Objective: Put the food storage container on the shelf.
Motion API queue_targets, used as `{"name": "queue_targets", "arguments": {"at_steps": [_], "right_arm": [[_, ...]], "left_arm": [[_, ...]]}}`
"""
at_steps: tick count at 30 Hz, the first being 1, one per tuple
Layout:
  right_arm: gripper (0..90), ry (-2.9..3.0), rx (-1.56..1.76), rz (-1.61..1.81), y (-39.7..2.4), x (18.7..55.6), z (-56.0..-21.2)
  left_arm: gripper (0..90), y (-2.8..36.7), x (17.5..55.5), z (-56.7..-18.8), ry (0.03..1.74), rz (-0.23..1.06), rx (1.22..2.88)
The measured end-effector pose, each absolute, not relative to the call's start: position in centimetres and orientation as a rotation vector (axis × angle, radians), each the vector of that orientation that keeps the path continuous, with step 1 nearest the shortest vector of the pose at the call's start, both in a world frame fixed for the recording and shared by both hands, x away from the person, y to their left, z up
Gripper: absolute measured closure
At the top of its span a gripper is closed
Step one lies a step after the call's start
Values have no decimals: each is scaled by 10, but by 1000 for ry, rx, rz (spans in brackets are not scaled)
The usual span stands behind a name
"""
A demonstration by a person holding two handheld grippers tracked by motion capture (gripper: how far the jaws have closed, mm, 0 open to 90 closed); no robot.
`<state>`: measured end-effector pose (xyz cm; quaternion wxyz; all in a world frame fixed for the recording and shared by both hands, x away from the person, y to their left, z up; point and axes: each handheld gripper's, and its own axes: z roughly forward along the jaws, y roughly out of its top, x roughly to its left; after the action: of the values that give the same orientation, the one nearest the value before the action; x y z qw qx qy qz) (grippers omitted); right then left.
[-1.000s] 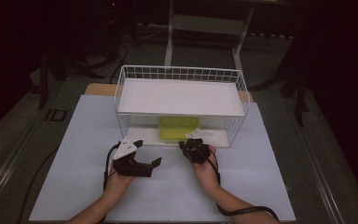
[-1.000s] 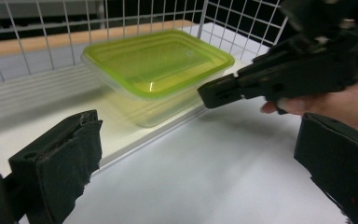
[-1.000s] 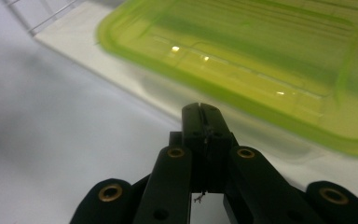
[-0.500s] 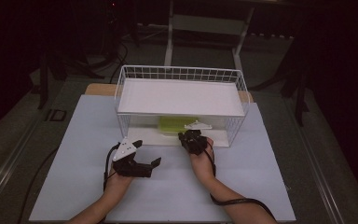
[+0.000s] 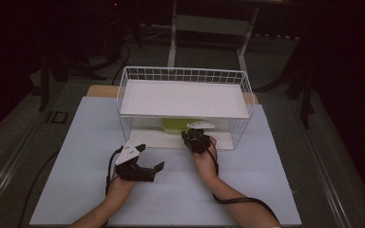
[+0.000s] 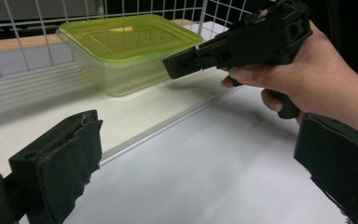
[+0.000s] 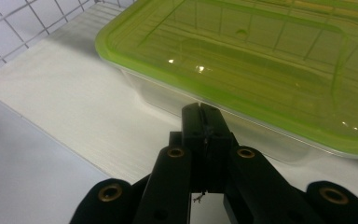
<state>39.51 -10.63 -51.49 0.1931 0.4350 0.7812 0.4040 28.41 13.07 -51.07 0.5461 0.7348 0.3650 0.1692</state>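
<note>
Green-lidded container (image 7: 261, 79) sits on the wire rack's (image 5: 237, 78) lower shelf, under the top shelf. Right gripper (image 7: 204, 122) clenched empty just in front of it, likely lined up to nudge or grab. Left gripper (image 6: 200, 158) released, waiting on the surface (image 5: 76, 142) outside the rack.

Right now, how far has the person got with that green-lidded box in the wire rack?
Early on. The box sits on the rack's lower shelf with its lid on, so nothing is moved yet. In hand: the right gripper, jaws shut and empty, noses close to the box's near wall. The left gripper waits open on the table. Gripping the box is probably what is left.
</note>
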Motion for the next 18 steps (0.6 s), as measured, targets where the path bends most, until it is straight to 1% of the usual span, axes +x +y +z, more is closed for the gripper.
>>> {"name": "queue_targets", "arguments": {"at_steps": [4, 5, 15, 16, 18], "right_arm": [[897, 2193, 1224, 1144, -106, 395, -515], [873, 2200, 1209, 1158, -106, 392, -513], [810, 2228, 1177, 1211, -114, 372, -500], [801, 2232, 1163, 1212, -114, 369, -499], [746, 2229, 1147, 1241, -118, 361, -494]], "left_arm": [[14, 131, 284, -510, 862, 407, 1740], [14, 131, 284, -509, 863, 409, 1737], [14, 133, 284, -507, 857, 412, 1735], [14, 133, 285, -506, 851, 408, 1733], [13, 134, 286, -505, 822, 409, 1736]]}}
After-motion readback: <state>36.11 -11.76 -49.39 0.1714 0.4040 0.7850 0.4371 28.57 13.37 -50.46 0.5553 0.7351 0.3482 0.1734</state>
